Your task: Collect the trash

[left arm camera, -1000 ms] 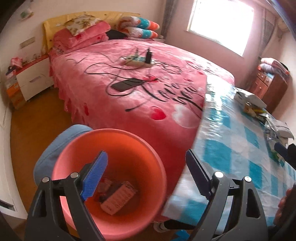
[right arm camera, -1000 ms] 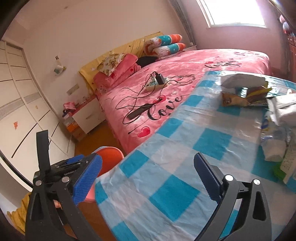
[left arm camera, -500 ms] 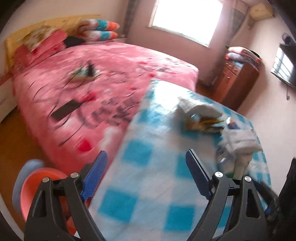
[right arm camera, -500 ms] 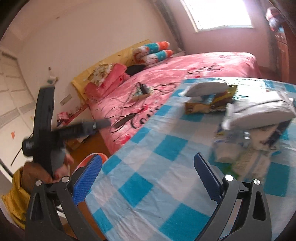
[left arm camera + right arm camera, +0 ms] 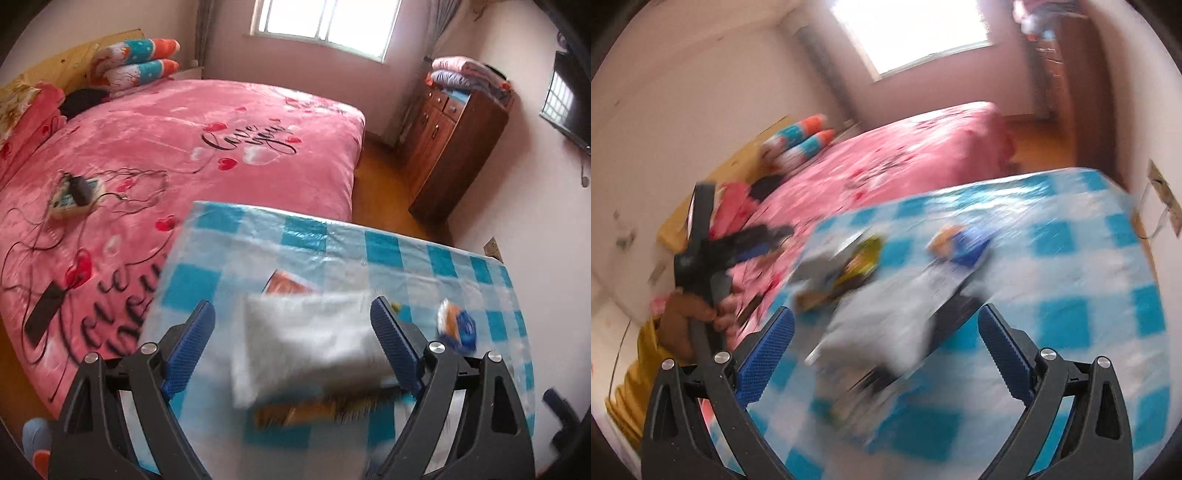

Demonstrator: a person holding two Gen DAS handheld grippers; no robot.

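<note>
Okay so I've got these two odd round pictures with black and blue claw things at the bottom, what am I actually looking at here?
Those claws are two tools that a person carries, one per hand, each with a fisheye camera looking along its blue fingers. One picture is from the left hand-held gripper, the other from the right hand-held gripper. Both stand open and hold nothing. Below them is a table under a blue checked cloth, beside a pink bed. On the cloth lie a white packet, an orange wrapper and a small blue and orange wrapper. The right view also shows the person's hand gripping the left tool.
</note>
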